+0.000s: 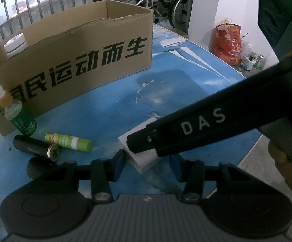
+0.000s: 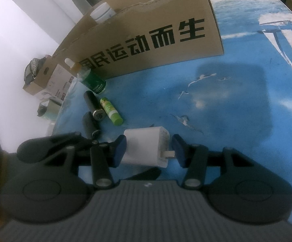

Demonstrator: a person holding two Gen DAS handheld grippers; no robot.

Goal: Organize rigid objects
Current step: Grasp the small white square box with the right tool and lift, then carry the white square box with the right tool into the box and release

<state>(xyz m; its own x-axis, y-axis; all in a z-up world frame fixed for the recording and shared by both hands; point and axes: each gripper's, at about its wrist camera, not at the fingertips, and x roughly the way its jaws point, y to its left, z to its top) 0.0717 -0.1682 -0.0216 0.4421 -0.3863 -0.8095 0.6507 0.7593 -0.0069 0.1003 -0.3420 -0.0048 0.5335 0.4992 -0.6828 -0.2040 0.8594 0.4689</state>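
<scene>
White charger (image 2: 146,146) sits between the spread right claw (image 2: 149,151); its prongs show only there, left claw (image 1: 148,166) released.

Right gripper (image 2: 149,150) jaws stood apart around white charger (image 2: 146,146), left pad touching it, prongs toward right pad. Beyond-left lay green tube (image 2: 111,111), two black cylinders, dropper bottle (image 2: 91,80), cardboard box (image 2: 146,34).

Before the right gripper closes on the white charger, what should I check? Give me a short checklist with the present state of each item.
1. Right gripper open around the white charger: ok.
2. Pads touching the charger: cannot tell.
3. Charger lying on the blue table, its prongs toward one pad: ok.
4. Green tube and black tubes apart from the charger: ok.
5. Cardboard box open on top: ok.
6. Left gripper open and holding nothing: ok.
</scene>
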